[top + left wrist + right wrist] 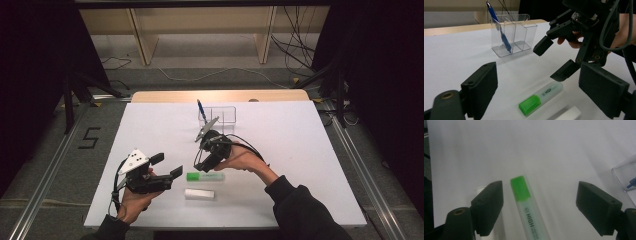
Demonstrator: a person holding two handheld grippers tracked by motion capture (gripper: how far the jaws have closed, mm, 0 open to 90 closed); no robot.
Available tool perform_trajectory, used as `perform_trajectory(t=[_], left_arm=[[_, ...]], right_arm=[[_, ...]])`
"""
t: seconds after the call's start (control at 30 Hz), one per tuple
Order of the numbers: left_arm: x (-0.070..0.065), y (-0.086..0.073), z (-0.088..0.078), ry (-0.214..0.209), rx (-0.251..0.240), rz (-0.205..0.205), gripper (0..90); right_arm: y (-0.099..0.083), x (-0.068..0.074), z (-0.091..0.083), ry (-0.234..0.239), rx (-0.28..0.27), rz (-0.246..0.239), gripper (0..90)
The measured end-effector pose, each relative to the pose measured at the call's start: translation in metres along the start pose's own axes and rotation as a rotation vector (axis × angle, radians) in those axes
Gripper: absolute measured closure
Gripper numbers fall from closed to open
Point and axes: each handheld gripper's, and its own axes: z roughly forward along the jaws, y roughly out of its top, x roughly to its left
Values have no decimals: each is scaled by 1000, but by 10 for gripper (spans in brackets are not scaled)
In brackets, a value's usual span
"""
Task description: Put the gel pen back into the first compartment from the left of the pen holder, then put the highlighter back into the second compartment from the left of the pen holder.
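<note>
right tongs (200,162) released, jaws spread wide, poised just above green highlighter (205,176) | highlighter lies flat on white tabletop (300,150) toward near edge, about mid-width | white stick (200,194) just nearer the edge | left tongs (169,166) released, beside highlighter's left end | clear organizer (220,116) with blue pen (201,109) near far edge

A: What's the worktop (280,150) made of?

B: A matt white sheet, smooth like paper or laminate, with pale wood along the far edge.

A: And the highlighter (527,210)?

B: Plastic, with a frosted translucent barrel and a glossy green cap. The white stick (200,194) beside it looks matt, though I can't tell the material.

A: The holder (512,35)?

B: Clear glossy plastic, like acrylic. The pen (499,27) in it is shiny blue plastic.

A: The tools?

B: Right tool (539,205) and left tool (544,92): matt black plastic jaws, slightly grainy, with small brass-coloured metal eyelets.
</note>
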Motion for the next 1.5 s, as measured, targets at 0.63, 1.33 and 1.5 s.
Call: perform_trajectory(t=[0.63,1.33,1.5], left_arm=[[0,1,0,0,-7,2,151],[-1,0,-1,2,-16,6,151],[-1,0,-3,2,-18,9,151]], right_arm=[[-1,4,15,15,70,-27,229],[-2,2,24,21,135,-64,248],[-2,4,29,20,159,-76,262]])
